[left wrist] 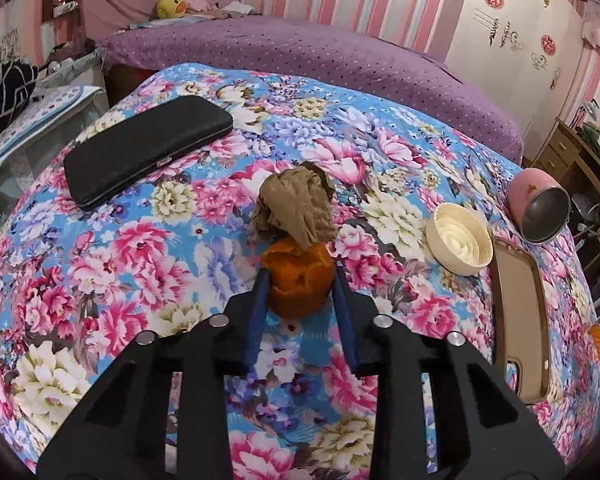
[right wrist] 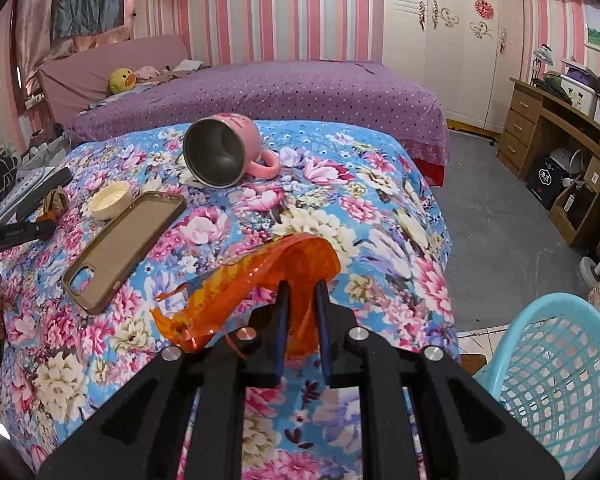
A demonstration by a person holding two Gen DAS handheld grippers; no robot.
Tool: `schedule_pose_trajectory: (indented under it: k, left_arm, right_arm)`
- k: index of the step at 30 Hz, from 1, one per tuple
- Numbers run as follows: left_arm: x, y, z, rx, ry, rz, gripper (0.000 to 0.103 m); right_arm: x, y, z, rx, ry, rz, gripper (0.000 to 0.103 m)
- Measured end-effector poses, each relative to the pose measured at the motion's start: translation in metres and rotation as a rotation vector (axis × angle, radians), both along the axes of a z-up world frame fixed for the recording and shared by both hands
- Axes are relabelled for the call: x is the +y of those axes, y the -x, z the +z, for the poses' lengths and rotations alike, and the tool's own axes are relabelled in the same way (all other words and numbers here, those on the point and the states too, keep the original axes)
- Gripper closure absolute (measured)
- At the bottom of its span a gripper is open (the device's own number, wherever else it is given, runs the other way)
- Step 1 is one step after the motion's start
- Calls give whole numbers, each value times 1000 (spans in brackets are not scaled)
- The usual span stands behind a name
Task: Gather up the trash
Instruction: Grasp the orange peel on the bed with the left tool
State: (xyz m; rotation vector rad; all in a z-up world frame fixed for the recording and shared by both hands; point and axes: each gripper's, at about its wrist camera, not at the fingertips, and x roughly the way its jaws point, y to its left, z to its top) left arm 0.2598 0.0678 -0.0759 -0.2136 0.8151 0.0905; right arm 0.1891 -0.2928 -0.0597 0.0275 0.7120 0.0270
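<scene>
We work over a flowered cloth (left wrist: 100,264) with our left gripper (left wrist: 299,270) closed on an orange peel (left wrist: 298,280), its blue fingers (left wrist: 260,292) pressing the peel's two sides while the peel rests on the cloth. A crumpled brown paper (left wrist: 296,208) lies touching the peel's far side. Beyond it to the left sits a black case (left wrist: 148,148), well apart, with bare cloth between. To the right a cream lid (left wrist: 460,240) stands near the paper, and just past it a phone case (left wrist: 520,320) lies along the cloth's right edge, with a tipped pink mug (left wrist: 540,206) at the far right corner. Our right gripper (right wrist: 301,290) is clamped on an orange wrapper (right wrist: 260,280), which hangs lifted above the cloth near its right edge; the wrapper's loose end trails to the left. In the right wrist view the phone case lies to the left of the wrapper, the lid beyond it, the mug on its side farther back. The cloth's right edge drops to grey floor (right wrist: 500,240), which is open as far as a wooden desk (right wrist: 540,128). A blue basket (right wrist: 552,368) stands off the near right corner, just beside our right gripper. Behind the cloth lies a purple bed (right wrist: 280,88).
</scene>
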Motion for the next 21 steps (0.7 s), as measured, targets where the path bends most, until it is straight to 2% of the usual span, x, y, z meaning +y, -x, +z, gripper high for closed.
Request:
schedule_pose_trajectory:
  k: [5, 21]
  left_arm:
    - [-1, 10, 4, -14, 4, 11, 81]
    - [-67, 49, 39, -111, -25, -121, 82]
  right_arm:
    - [-7, 5, 2, -8, -7, -2, 89]
    - [-29, 20, 13, -42, -25, -17, 89]
